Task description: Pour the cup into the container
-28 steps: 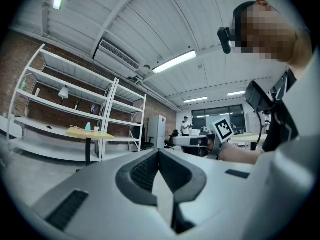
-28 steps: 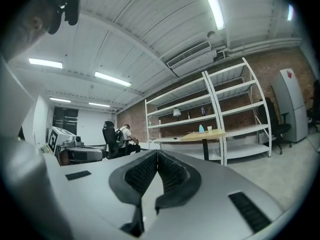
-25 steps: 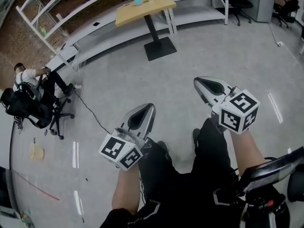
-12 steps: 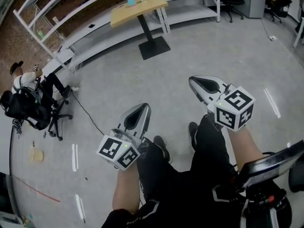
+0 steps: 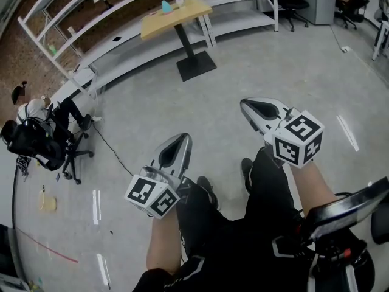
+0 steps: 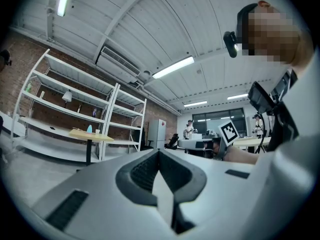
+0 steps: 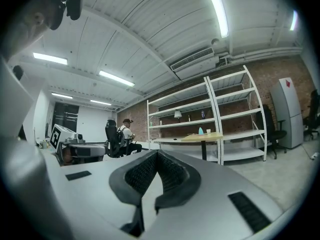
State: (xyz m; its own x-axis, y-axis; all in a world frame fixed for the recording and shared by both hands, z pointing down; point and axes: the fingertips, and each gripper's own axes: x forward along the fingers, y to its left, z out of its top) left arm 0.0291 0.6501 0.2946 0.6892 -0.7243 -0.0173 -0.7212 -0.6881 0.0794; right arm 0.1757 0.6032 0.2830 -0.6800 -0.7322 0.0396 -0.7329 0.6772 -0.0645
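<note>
The left gripper [image 5: 182, 137] sits low at the centre of the head view and the right gripper [image 5: 244, 104] just right of centre, both held over the bare grey floor [image 5: 273, 59] in front of the person's dark-trousered legs [image 5: 267, 187]. In the left gripper view the ribbed black fingers [image 6: 145, 170] are pressed together at their tips, with nothing between them. In the right gripper view the fingers [image 7: 172, 171] are likewise pressed together and empty.

The task's things are well apart from both grippers, at the top of the head view. There a small light-blue object [image 5: 165, 6] and a small white cup [image 5: 180, 2] stand near each other on a yellow wooden worktop [image 5: 196, 7] with a black pedestal. Behind it run white metal shelving racks [image 5: 121, 17] against a brick wall. At the left edge another person [image 5: 36, 111] sits on an office chair.
</note>
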